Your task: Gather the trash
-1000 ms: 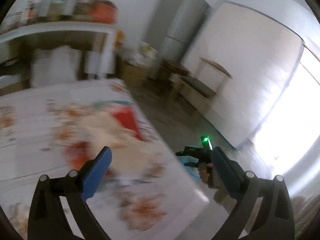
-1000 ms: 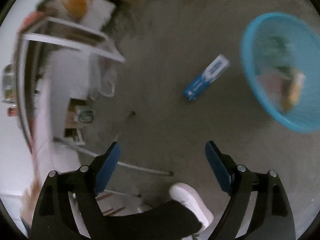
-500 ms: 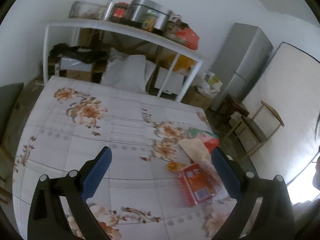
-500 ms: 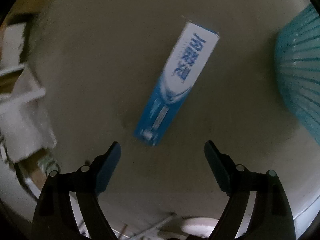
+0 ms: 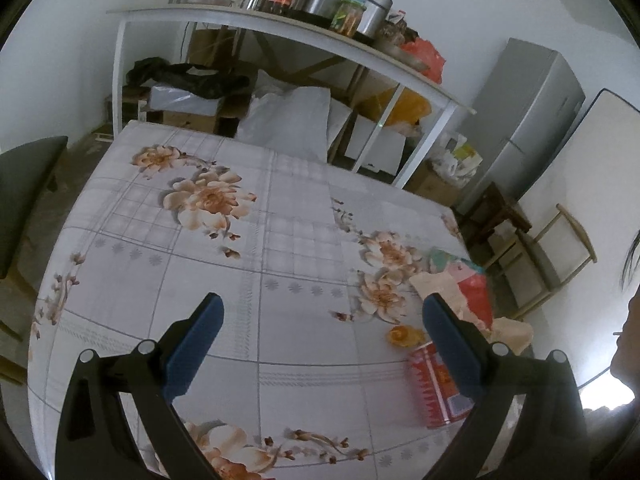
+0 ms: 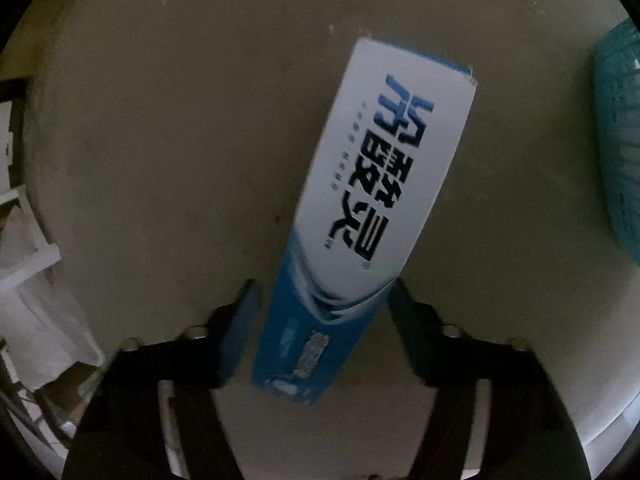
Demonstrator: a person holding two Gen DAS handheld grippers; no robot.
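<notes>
In the right wrist view a long blue and white toothpaste box [image 6: 372, 200] lies on the grey floor. My right gripper [image 6: 322, 300] is low over its blue end, with a finger on each side; the right finger touches the box, the left stands a little off, so it is open. In the left wrist view my left gripper [image 5: 320, 320] is open and empty above a flowered tablecloth [image 5: 224, 264]. A red snack packet [image 5: 436, 384], crumpled paper [image 5: 444, 288] and an orange scrap [image 5: 400, 335] lie at the table's right edge.
A blue mesh basket [image 6: 618, 140] is at the right edge of the right wrist view. Behind the table stand a white shelf rack [image 5: 280, 36] with jars and pots, boxes, a grey fridge [image 5: 528, 116] and wooden chairs [image 5: 532, 248].
My right gripper has dropped down to the toothpaste box until its fingers flank the blue end. My left gripper swung left over the table and now holds nearly still.
</notes>
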